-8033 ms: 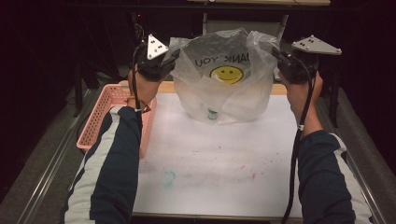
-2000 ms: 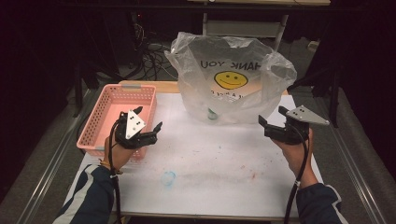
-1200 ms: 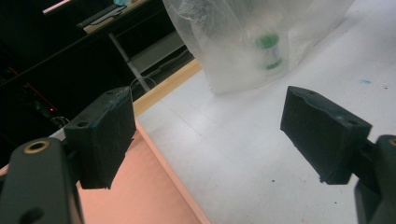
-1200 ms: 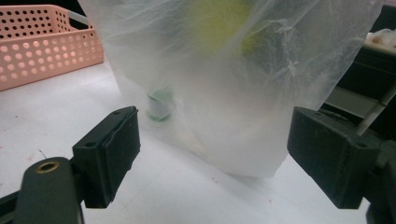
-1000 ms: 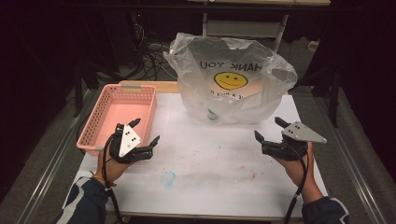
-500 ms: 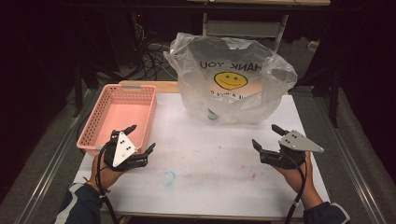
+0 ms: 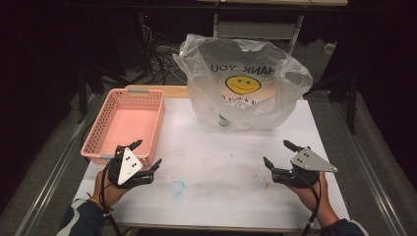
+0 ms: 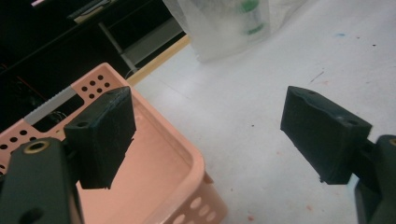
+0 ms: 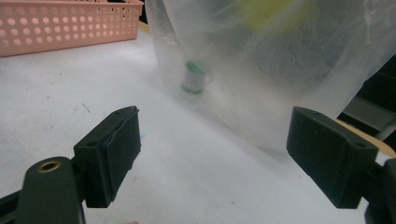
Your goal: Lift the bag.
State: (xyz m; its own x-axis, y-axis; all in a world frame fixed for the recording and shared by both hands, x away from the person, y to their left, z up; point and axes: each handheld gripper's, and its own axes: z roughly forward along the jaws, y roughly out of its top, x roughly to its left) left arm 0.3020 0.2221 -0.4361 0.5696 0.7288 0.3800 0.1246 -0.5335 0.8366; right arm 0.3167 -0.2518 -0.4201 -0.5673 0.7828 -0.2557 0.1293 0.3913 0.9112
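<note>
- Clear plastic bag (image 7: 243, 86), printed with yellow smiley face, is standing puffed up at table's far edge, mouth upward.
- Green-and-white bottle (image 9: 193, 78) is sitting inside, low against the bag's front wall.

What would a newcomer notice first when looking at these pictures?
First, the puffed-up clear plastic bag with a yellow smiley face, standing at the far middle of the white table. Next, the empty pink perforated plastic basket on the table's left edge. At the near side, the left gripper and the right gripper are both open and hold nothing.
</note>
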